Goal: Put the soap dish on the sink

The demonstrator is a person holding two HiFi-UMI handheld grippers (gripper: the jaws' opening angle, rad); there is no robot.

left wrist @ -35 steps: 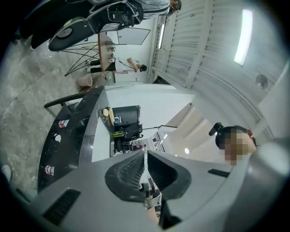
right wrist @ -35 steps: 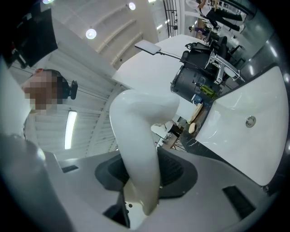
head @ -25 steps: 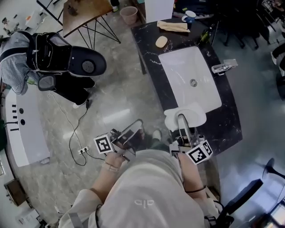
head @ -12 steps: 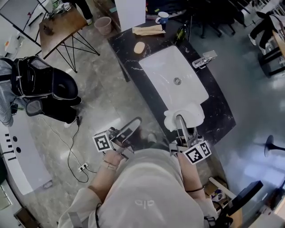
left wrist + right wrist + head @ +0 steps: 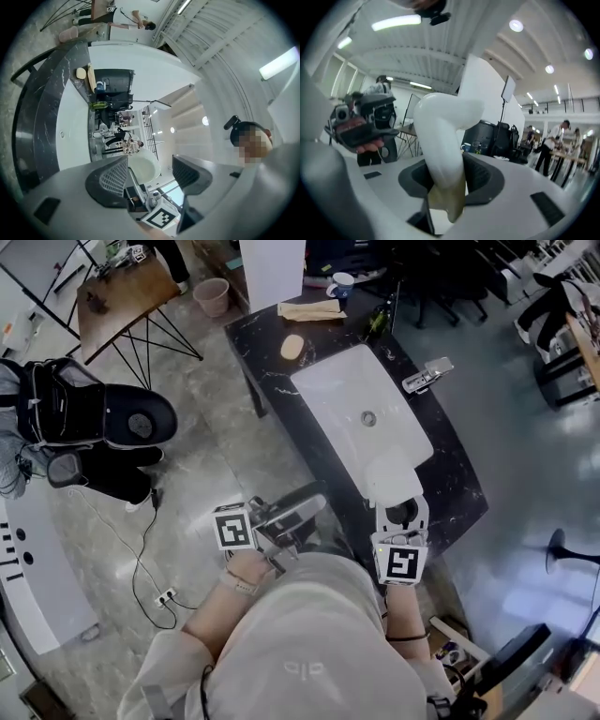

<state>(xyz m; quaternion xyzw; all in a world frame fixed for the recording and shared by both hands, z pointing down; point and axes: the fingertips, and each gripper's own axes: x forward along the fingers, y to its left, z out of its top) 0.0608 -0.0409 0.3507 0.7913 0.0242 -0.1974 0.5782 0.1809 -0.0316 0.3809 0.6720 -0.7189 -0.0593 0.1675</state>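
Now left tongs [image 5: 313,504] opened empty; soap dish [image 5: 393,476] turned

Holding the left gripper [image 5: 314,502] out front, tilted slightly upward, jaws having just been opening, now wide with nothing between. Clamping the soap dish [image 5: 394,474] by its edge in the right gripper [image 5: 401,509], marker cube upward.

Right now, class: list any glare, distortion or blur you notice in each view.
Head view: sharp, with light patches reflecting off the floor. Left gripper view: fisheye curves the counter; the strip light blows out. Right gripper view: the soap dish looms large and soft near the lens.
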